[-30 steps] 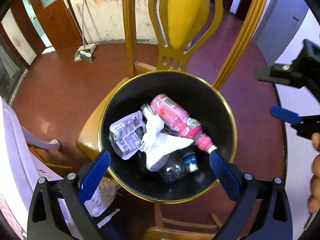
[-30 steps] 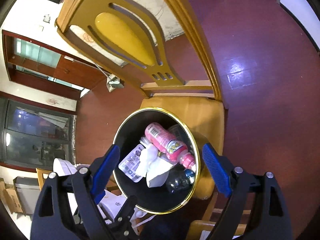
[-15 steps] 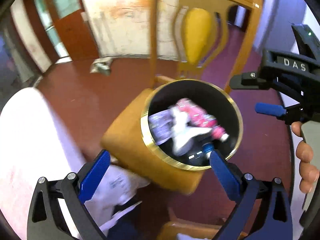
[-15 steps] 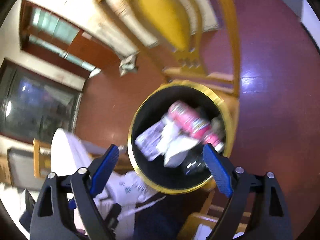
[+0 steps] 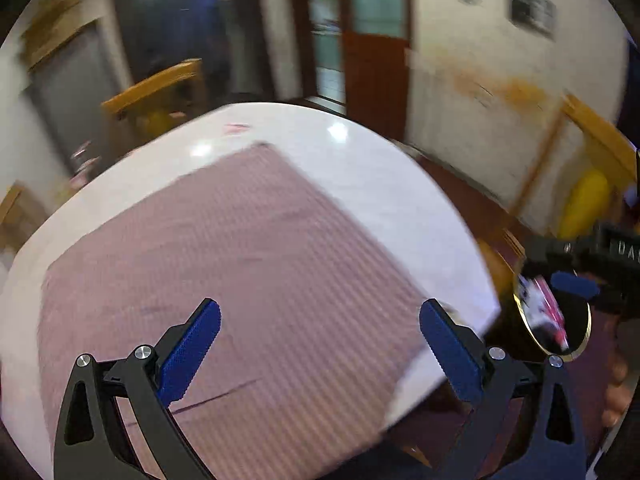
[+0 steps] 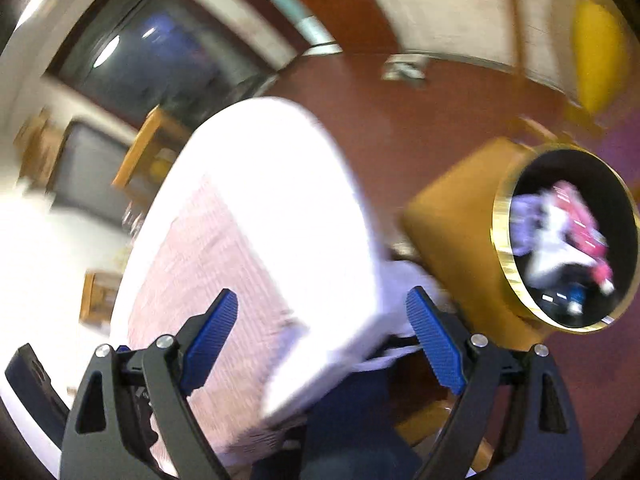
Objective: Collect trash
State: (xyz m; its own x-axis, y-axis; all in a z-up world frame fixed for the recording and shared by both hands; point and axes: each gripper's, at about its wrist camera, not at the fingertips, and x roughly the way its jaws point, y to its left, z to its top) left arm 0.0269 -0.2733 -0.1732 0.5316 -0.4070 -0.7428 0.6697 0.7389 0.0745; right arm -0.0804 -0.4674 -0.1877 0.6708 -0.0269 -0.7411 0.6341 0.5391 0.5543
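Two empty grippers, left [image 5: 320, 344] and right [image 6: 322, 338], jaws spread, over the blurred counter [image 5: 360, 184]; bin [image 6: 504, 216] contents seemingly trash.

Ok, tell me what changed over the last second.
Both grippers swung left, away from the bin and over the table. The left gripper now faces the pink mat; the bin sits at the right gripper view's right edge. Nothing was grabbed or released. Both stay open and empty, and the trash stays binned.
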